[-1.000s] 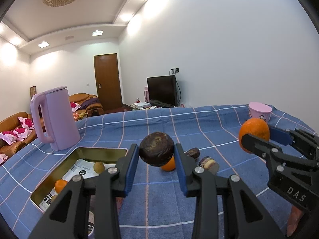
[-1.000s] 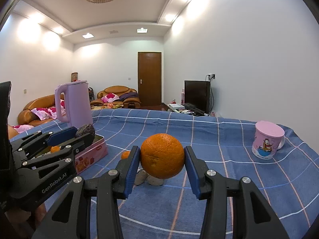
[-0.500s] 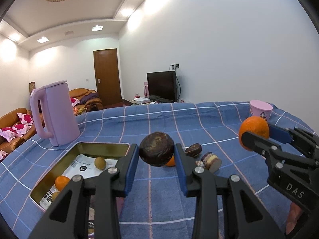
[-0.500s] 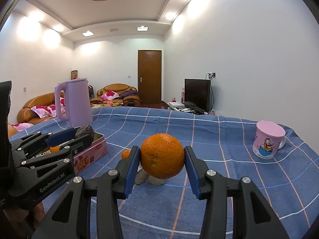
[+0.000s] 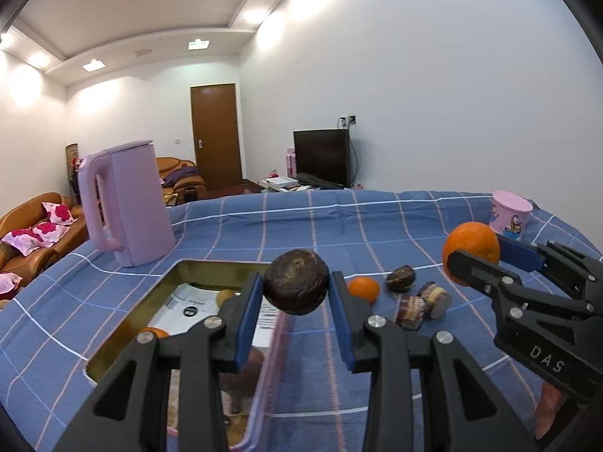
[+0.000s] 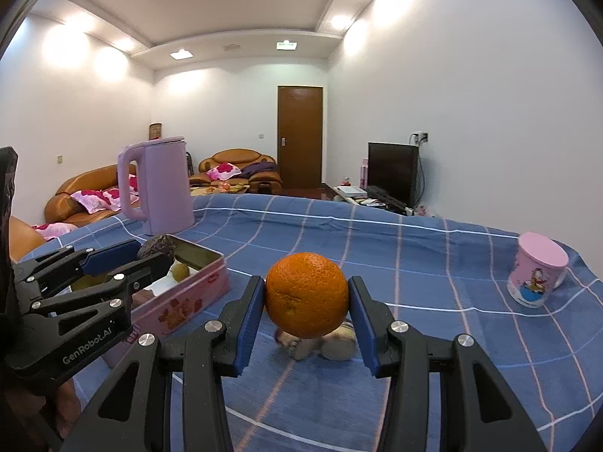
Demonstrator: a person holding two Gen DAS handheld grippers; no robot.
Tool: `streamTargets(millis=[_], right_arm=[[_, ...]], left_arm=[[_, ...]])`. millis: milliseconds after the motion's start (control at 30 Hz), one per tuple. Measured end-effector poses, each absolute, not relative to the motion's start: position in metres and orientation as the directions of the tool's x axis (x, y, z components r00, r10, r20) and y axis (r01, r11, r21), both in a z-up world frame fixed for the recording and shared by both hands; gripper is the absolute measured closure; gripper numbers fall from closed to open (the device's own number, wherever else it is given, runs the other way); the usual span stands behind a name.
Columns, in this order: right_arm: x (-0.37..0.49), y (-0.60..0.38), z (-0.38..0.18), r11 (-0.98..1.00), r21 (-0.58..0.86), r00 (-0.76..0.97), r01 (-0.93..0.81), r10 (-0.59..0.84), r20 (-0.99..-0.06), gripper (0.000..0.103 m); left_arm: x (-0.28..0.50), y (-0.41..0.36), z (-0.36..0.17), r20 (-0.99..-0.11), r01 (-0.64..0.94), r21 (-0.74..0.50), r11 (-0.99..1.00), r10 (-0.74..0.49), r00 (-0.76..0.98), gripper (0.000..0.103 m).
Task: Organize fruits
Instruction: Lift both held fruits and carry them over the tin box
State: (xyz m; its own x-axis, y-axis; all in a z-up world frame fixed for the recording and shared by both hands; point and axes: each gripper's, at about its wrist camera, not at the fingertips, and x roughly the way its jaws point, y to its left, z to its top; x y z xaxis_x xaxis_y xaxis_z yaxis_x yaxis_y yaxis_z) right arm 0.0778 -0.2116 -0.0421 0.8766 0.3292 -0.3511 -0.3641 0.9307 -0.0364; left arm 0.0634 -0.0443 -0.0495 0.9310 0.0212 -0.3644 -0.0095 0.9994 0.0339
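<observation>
My left tongs (image 5: 296, 293) are gripping a dark round fruit (image 5: 296, 281); my right tongs (image 6: 307, 303) are gripping an orange (image 6: 307, 294). Only the left view is showing the small tangerine (image 5: 363, 289) beside the tin (image 5: 196, 267).

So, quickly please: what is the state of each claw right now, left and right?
Left claw: closed on the dark brown fruit, held above the tin box.
Right claw: closed on the big orange, held above the blue cloth.
</observation>
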Motion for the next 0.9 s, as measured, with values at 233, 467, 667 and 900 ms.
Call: streamTargets(millis=[233, 467, 667, 900], right_arm=[[0.082, -0.187, -0.038, 0.914, -0.048, 0.863, -0.403, 0.362, -0.353, 0.056], [0.085, -0.162, -0.038, 0.895, -0.060, 0.846, -0.443, 0.394, -0.360, 0.056], [0.086, -0.145, -0.038, 0.881, -0.065, 0.832, -0.468, 0.415, -0.367, 0.056], [0.087, -0.126, -0.039, 0.867, -0.074, 0.819, -0.493, 0.434, -0.376, 0.056]], left_arm=[[0.061, -0.021, -0.048, -0.370, -0.045, 0.028, 0.999, 0.052, 0.928, 0.065], [0.062, 0.003, -0.050, -0.387, -0.092, 0.016, 0.996, 0.091, 0.917, 0.065], [0.063, 0.019, -0.050, -0.401, -0.126, 0.013, 0.992, 0.120, 0.908, 0.065], [0.063, 0.036, -0.053, -0.415, -0.153, 0.002, 0.988, 0.140, 0.899, 0.065]])
